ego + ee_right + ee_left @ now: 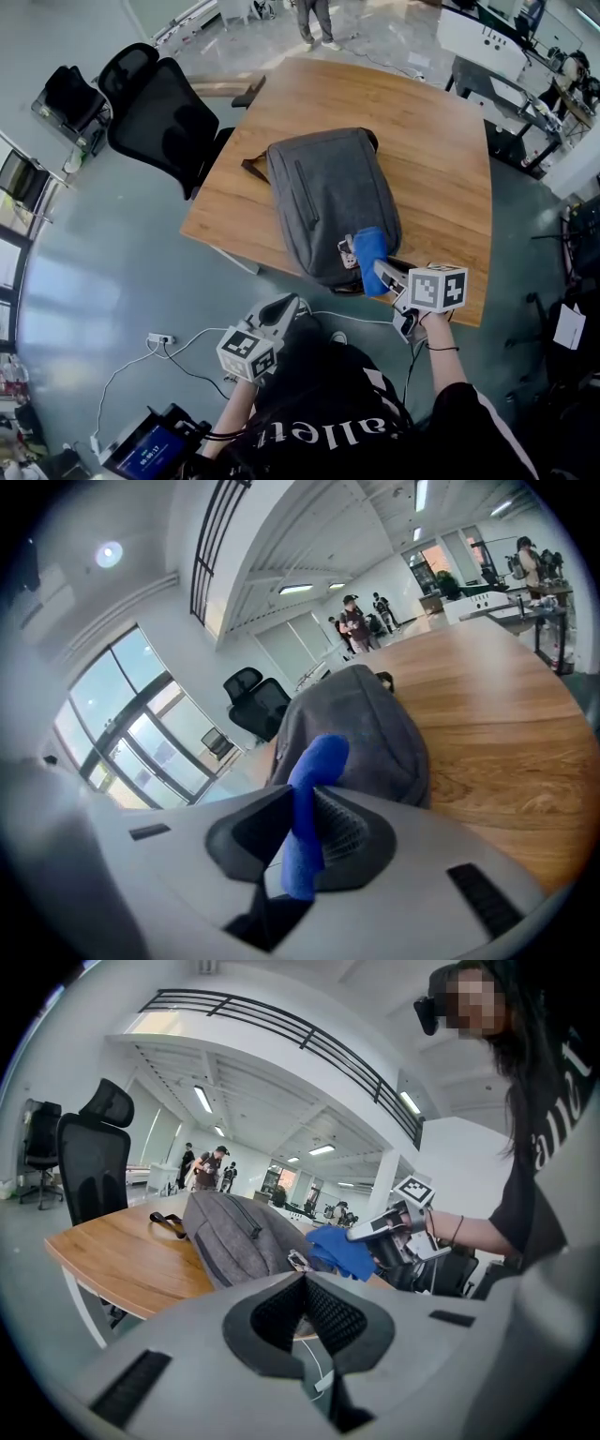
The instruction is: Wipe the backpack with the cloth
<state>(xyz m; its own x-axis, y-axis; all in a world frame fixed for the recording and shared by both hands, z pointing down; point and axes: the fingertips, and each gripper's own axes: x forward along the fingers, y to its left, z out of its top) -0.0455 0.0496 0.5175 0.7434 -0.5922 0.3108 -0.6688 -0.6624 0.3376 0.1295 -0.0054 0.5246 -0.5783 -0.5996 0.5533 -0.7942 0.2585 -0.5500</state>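
Evidently mid-wipe: the right gripper [382, 270] is clenched on the blue cloth [369, 249], apparently pressing it to the grey backpack [323, 197], which lies by the wooden table's [441, 159] near edge. The left gripper [287, 310], pinched together and empty, hangs off the table, probably kept clear. The cloth hides its contact patch.

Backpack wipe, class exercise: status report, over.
Right hand-held gripper shut on blue cloth, at near corner of grey fabric backpack. Left hand-held gripper shut, empty, off the wooden table. Nothing in the way.
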